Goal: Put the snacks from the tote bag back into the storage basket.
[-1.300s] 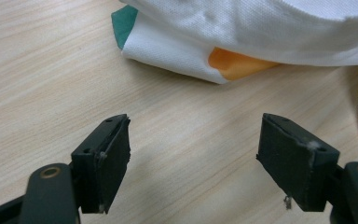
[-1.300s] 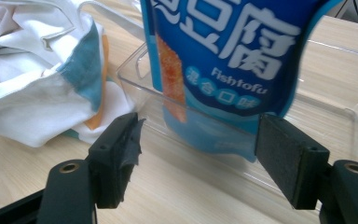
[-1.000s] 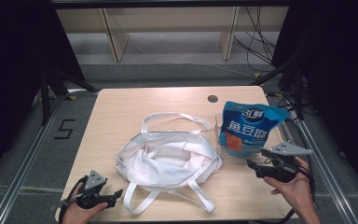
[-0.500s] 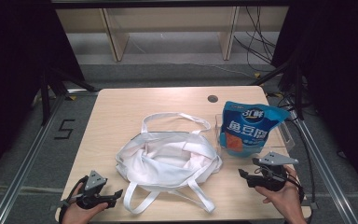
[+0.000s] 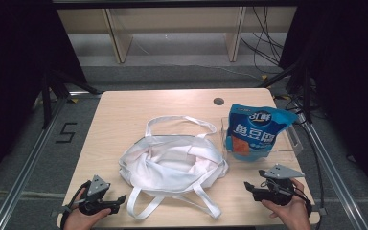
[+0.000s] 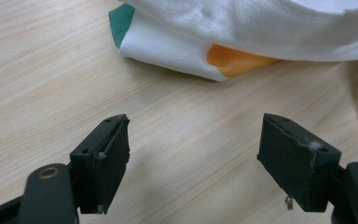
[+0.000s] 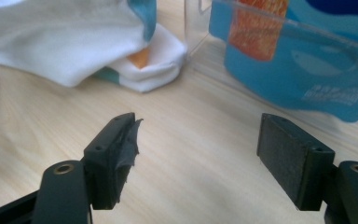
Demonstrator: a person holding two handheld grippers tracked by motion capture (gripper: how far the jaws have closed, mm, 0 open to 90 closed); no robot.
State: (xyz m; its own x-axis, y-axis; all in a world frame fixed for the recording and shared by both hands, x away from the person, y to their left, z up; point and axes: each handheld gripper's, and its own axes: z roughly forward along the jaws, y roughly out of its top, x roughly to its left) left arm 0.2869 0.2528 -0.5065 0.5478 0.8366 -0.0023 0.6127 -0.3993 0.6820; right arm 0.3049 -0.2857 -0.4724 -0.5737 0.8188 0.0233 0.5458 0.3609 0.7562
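Note:
A white cloth tote bag (image 5: 172,165) lies crumpled in the middle of the wooden table (image 5: 124,115), its straps spread toward the front and back. A blue snack pouch (image 5: 255,132) stands in a clear plastic tray (image 5: 292,141) at the right. My left gripper (image 5: 120,199) rests near the front left corner, open and empty, facing the bag's corner (image 6: 205,51), which shows green and orange patches. My right gripper (image 5: 247,186) sits at the front right, open and empty, pointing at the bag's other corner (image 7: 144,65) and the pouch (image 7: 307,70).
A dark round hole (image 5: 218,101) marks the table's far right. Wooden shelving legs (image 5: 117,40) and cables (image 5: 263,43) lie on the floor beyond the table. Metal rails (image 5: 24,167) run along both sides.
My right gripper has drawn back toward the front edge of the table and lowered, away from the pouch. The left gripper has stayed put.

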